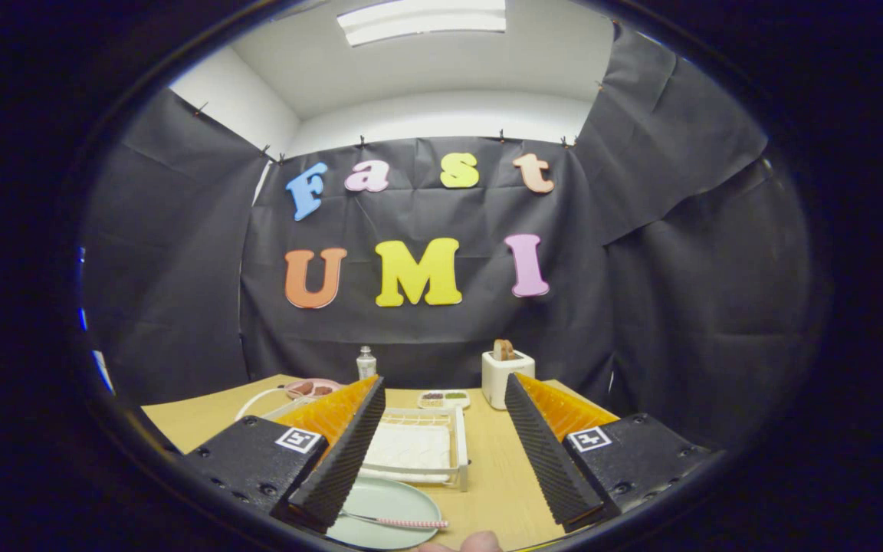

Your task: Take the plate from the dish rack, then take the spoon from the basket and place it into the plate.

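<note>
Gripper: the gripper (441, 452) hangs over the table (499, 475), jaws wide apart and holding nothing — looks like a hand-off just finished, by my read.
Plate: pale green plate (384, 502) lies flat on the table just in front of the dish rack (418, 448), near the left finger, within easy reach for dropping things in.
Spoon: the spoon (399, 523) lies across the plate, handle pointing toward the right finger, bowl end hidden behind the left finger.
Dish rack: white, no dishes that I can make out, directly between and beyond the fingers.
Task status: spoon in plate, so this looks done.
Background: a toaster (507, 376), a small bottle (366, 362) and a pink dish (311, 388) stand well beyond, out of the working lane.
Edge: a fingertip (480, 543) pokes in beside the plate.
</note>
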